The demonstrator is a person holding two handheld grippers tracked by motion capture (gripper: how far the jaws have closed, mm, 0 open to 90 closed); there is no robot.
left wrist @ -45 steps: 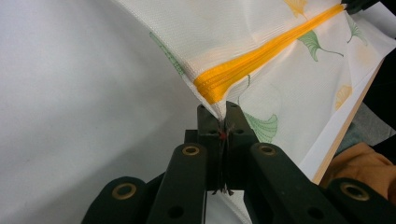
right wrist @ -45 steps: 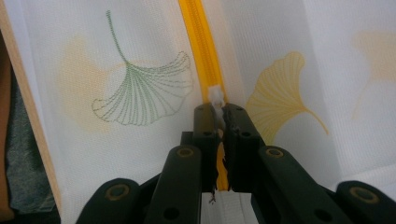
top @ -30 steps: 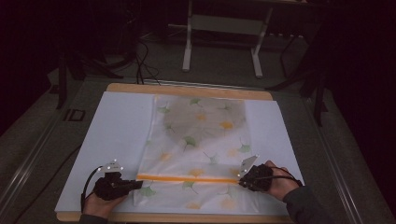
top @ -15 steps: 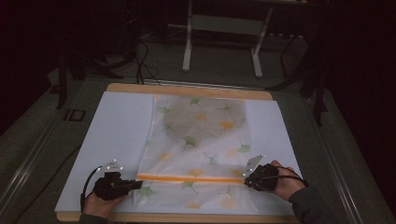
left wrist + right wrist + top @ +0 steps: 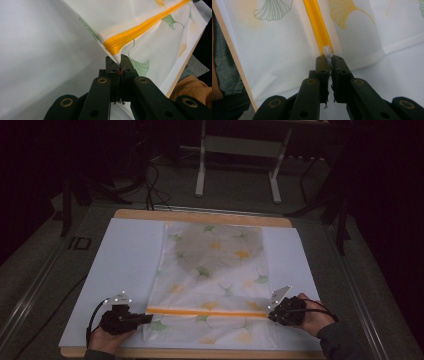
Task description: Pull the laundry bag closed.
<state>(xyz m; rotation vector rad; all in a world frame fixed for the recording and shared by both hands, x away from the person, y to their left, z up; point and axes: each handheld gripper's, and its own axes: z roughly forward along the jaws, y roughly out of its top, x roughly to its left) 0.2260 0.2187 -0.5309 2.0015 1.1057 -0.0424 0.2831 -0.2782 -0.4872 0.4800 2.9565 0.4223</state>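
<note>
The left gripper point(image 5: 119, 65) is pinching the mesh bag's point(image 5: 215, 285) corner by the orange zipper point(image 5: 207, 311) while the right gripper point(image 5: 328, 62) is clamping the white zipper pull point(image 5: 327, 51), bag lying flat on the white table point(image 5: 125, 265).

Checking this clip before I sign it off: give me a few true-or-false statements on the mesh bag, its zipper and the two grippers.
1. The left gripper is shut on the mesh bag at the end of the orange zipper. True.
2. The right gripper hangs open above the bag. False: its jaws pinch the white zipper pull.
3. The zipper is blue. False: it is orange.
4. The bag is printed with green and yellow leaves. True.
5. The bag lies on a white sheet over the table. True.
</note>
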